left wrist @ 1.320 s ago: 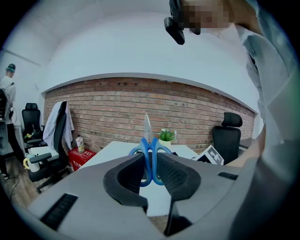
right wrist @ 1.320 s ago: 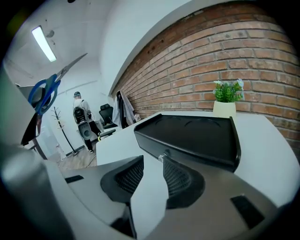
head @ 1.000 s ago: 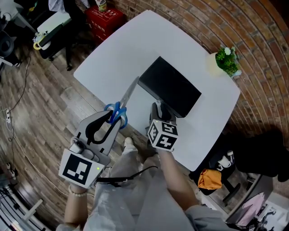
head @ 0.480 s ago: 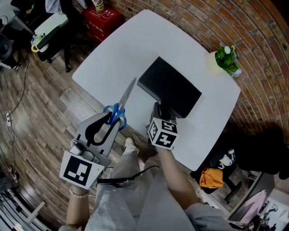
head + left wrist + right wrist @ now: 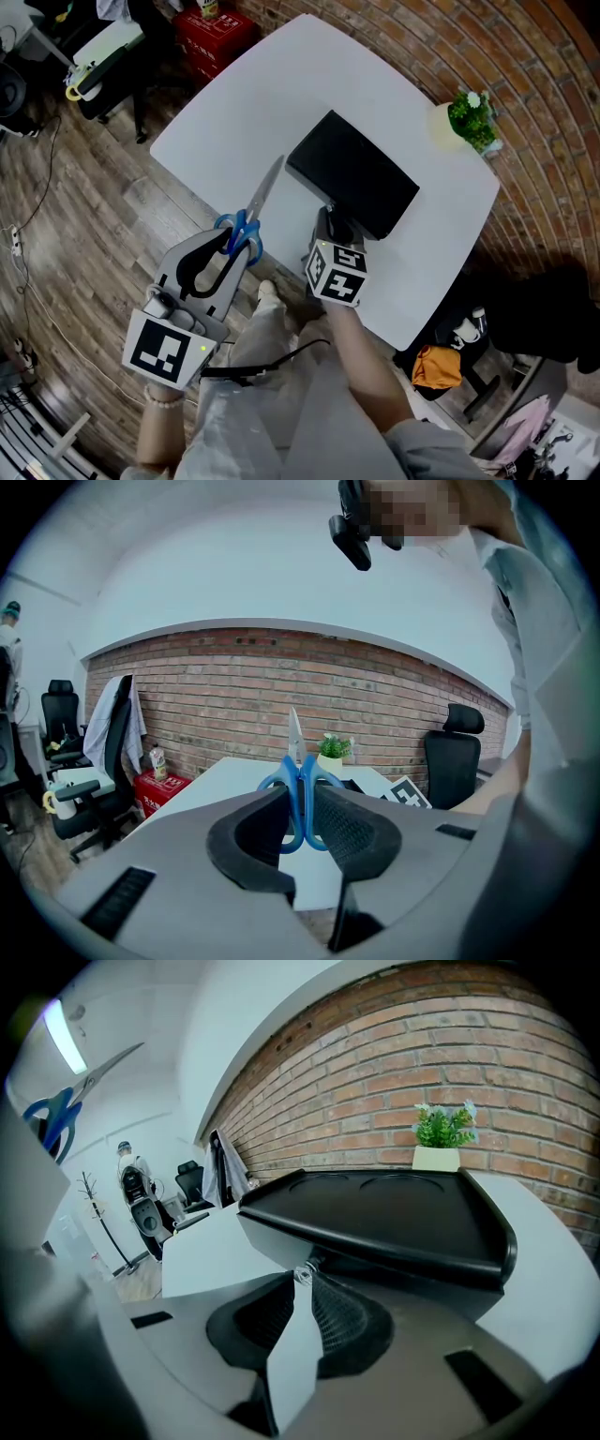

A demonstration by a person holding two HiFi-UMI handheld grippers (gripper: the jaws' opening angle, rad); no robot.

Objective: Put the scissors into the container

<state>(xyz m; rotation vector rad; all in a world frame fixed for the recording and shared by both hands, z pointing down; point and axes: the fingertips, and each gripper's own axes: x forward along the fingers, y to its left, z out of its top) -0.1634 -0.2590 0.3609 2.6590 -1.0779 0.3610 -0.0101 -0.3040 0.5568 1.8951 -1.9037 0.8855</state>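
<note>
Blue-handled scissors [image 5: 258, 206] are held in the air by my left gripper [image 5: 239, 246], which is shut on their handles; the blades point up and away toward the black container [image 5: 352, 178]. In the left gripper view the scissors [image 5: 300, 780] stand upright between the pads of the left gripper [image 5: 300, 808]. My right gripper [image 5: 336, 223] sits at the container's near edge. In the right gripper view the right gripper [image 5: 302, 1277] pinches to a point right under the rim of the container [image 5: 394, 1218]. The scissors [image 5: 66, 1101] show at upper left there.
The container lies on a white table [image 5: 281, 94]. A small potted plant [image 5: 469, 117] stands at the table's far right corner, close to the brick wall. Red boxes [image 5: 211, 33] and office chairs are on the wood floor beyond the table's left side.
</note>
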